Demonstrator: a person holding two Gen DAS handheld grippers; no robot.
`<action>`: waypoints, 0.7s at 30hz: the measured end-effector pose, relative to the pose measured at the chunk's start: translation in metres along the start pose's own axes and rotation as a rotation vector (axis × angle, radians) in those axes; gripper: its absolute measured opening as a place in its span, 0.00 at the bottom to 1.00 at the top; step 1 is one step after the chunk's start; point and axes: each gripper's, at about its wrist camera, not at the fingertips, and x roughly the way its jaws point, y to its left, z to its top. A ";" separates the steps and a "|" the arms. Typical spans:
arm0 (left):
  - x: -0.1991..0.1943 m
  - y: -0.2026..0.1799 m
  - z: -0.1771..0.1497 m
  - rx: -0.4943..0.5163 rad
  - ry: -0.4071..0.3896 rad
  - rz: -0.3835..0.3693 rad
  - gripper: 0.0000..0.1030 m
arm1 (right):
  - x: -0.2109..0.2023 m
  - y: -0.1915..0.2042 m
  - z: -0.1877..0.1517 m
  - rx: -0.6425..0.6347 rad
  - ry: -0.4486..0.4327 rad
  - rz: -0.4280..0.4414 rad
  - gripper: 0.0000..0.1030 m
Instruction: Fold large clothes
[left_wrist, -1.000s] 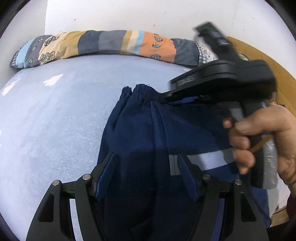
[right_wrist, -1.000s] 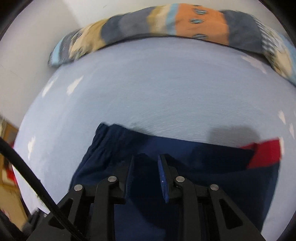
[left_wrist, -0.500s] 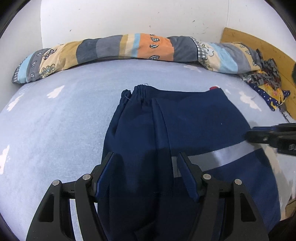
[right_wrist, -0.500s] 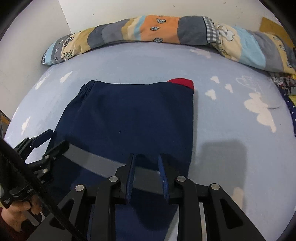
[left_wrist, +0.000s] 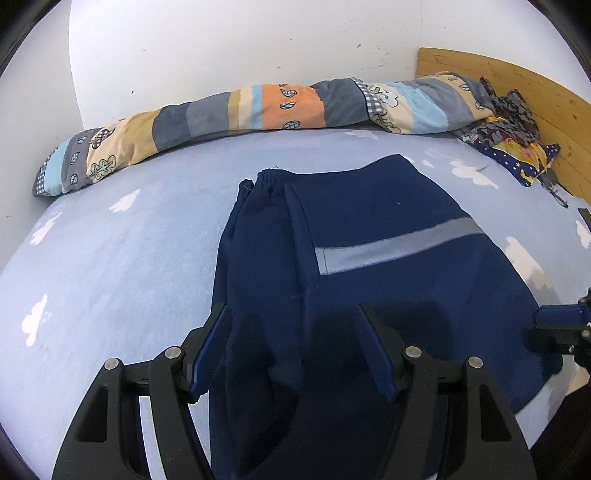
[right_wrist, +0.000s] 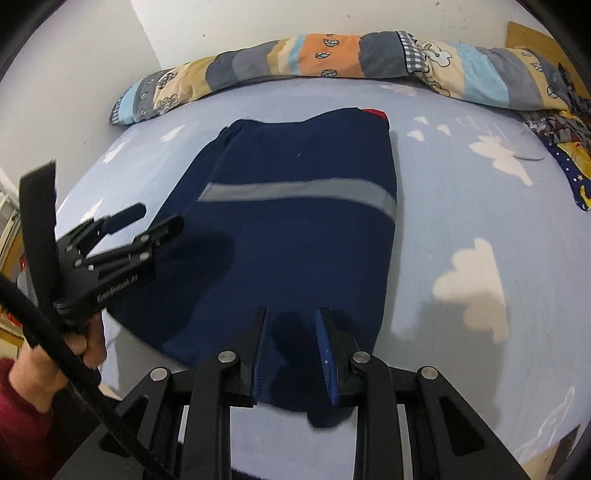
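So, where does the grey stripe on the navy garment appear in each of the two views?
Left wrist view: the grey stripe runs right of centre, rising toward the right edge of the navy garment.
Right wrist view: the stripe crosses the garment's upper middle, almost level.
Shared landmark: the patchwork quilt rolled along the wall.

Navy trousers (left_wrist: 369, 280) (right_wrist: 295, 229) lie folded flat on the bed, approx. centre. Elastic waistband w/ gathers at far left corner. Grey reflective stripe (left_wrist: 399, 247) (right_wrist: 295, 190) runs across the top layer, left-right, in the far half. Bit of red fabric shows at far right corner. Long lengthwise crease on the left side; near edge bunched and in shadow. Fabric otherwise smooth.
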 end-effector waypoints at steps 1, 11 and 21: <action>-0.002 -0.001 -0.004 -0.002 0.002 0.001 0.66 | -0.002 0.001 -0.006 -0.007 -0.002 -0.006 0.27; 0.000 -0.013 -0.027 0.004 0.024 0.018 0.66 | 0.009 -0.006 -0.021 0.009 0.016 -0.003 0.27; 0.004 -0.011 -0.027 -0.002 0.026 0.016 0.68 | 0.015 -0.013 -0.023 0.045 0.025 0.022 0.27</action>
